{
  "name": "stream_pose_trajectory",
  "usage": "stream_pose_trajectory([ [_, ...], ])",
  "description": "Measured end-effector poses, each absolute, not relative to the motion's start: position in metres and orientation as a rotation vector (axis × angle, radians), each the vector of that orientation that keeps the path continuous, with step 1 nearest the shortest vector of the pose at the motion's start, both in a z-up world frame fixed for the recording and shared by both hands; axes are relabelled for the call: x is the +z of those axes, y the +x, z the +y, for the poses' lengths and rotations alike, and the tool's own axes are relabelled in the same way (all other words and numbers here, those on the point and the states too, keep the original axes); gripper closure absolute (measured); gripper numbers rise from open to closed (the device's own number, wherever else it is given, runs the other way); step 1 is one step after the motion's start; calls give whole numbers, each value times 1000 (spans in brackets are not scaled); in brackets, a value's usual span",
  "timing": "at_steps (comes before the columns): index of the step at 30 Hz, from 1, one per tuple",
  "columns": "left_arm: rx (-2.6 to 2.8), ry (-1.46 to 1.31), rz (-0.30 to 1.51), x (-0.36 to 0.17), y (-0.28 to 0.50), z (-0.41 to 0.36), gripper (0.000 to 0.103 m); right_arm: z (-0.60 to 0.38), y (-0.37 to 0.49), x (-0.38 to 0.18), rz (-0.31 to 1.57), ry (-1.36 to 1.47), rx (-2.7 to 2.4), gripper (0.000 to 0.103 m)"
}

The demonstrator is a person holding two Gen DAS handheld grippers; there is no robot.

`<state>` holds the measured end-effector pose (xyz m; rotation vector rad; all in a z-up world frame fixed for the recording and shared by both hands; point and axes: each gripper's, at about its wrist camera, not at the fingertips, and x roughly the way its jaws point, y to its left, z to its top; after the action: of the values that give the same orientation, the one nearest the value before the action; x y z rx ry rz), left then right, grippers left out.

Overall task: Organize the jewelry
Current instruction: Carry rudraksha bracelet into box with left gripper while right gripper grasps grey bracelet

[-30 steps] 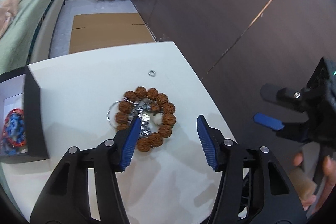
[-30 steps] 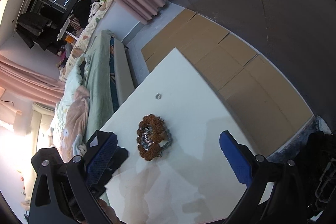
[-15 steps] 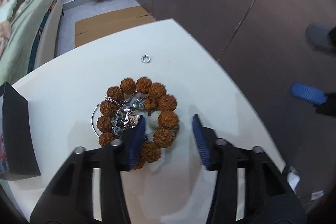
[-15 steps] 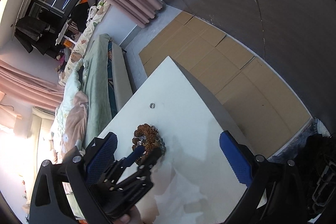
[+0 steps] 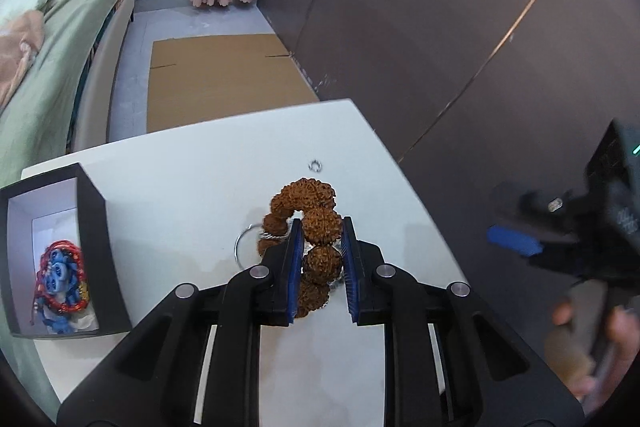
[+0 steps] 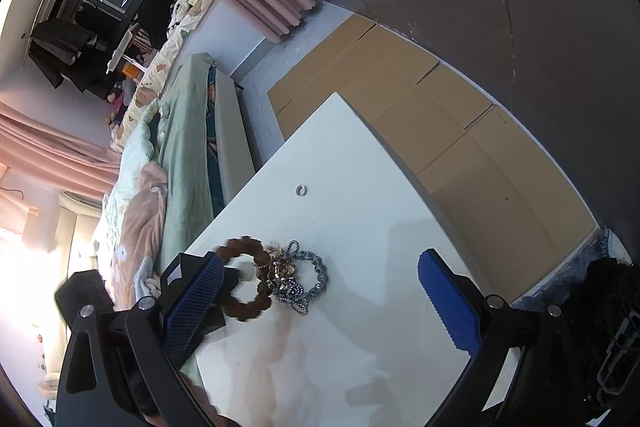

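Observation:
A brown bead bracelet (image 5: pixel 308 195) stands tilted up off the white table (image 5: pixel 180 187). My left gripper (image 5: pixel 320 223) is closing and its blue pads press on the bracelet's near beads. The right wrist view shows the same bracelet (image 6: pixel 244 303) raised beside a grey crystal bracelet with a chain (image 6: pixel 304 279), which lies flat. A thin silver hoop (image 5: pixel 244 243) lies under the pile. Farther back sits a small silver ring (image 5: pixel 315 165). My right gripper (image 6: pixel 322 257) hangs open above the table's near side with nothing between its fingers.
A black box with a white inside (image 5: pixel 92 227) stands at the table's left and holds red and blue beads (image 5: pixel 60 275). The table's right edge drops beside a dark wall. Flat cardboard (image 5: pixel 216 83) lies on the floor behind, and a green bed (image 5: pixel 44 59) is at left.
The left gripper's jaws went from wide apart to pressed on the brown bracelet's near beads. It dipped to the pile, then rose, tipping the bracelet up. The right gripper stayed put.

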<state>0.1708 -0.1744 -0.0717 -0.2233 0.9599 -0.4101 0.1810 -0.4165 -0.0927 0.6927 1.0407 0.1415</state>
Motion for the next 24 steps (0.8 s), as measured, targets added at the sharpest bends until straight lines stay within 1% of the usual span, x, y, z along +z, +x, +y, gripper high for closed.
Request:
stream_pose_trajectory([
  [11,-428,-316,883,-38,159,-132,84,-381,186,-94,1070,629,188,8],
  [24,-433,-402,740,14,133,-82,84,-344,188,-96,1094,555,241,8],
])
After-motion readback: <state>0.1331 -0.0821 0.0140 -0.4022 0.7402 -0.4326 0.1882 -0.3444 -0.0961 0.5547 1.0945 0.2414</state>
